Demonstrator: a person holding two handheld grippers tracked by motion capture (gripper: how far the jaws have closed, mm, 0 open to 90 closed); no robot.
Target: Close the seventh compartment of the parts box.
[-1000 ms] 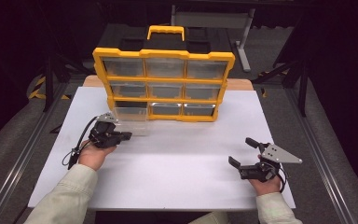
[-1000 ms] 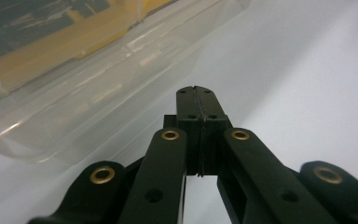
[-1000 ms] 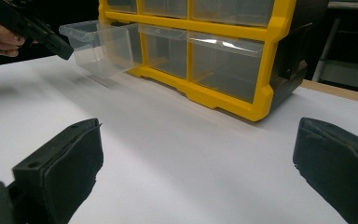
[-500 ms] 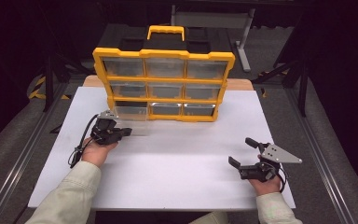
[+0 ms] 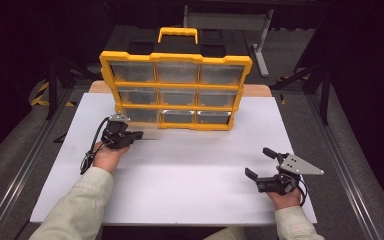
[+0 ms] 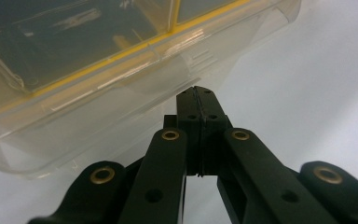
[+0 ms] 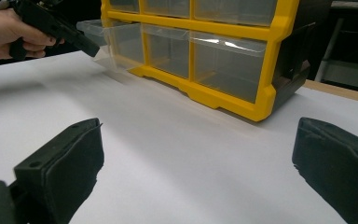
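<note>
Bottom-left drawer point(image 7: 114, 44) of the organizer point(image 5: 176, 80) sits partly out, centre-left of high view — left gripper point(image 5: 130, 136) clamped on its lip. Right gripper point(image 5: 260, 167) idle, jaws apart, lower right. Rest of the pull looks left.

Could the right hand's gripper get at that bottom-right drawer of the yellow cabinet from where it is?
Probably yes. The right gripper rests open on the white table, apart from the cabinet, and only bare tabletop lies between it and the bottom-right drawer, which faces it closed.

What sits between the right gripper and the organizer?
Just bare white table. In the right gripper view nothing lies between the right gripper and the yellow organizer.
</note>
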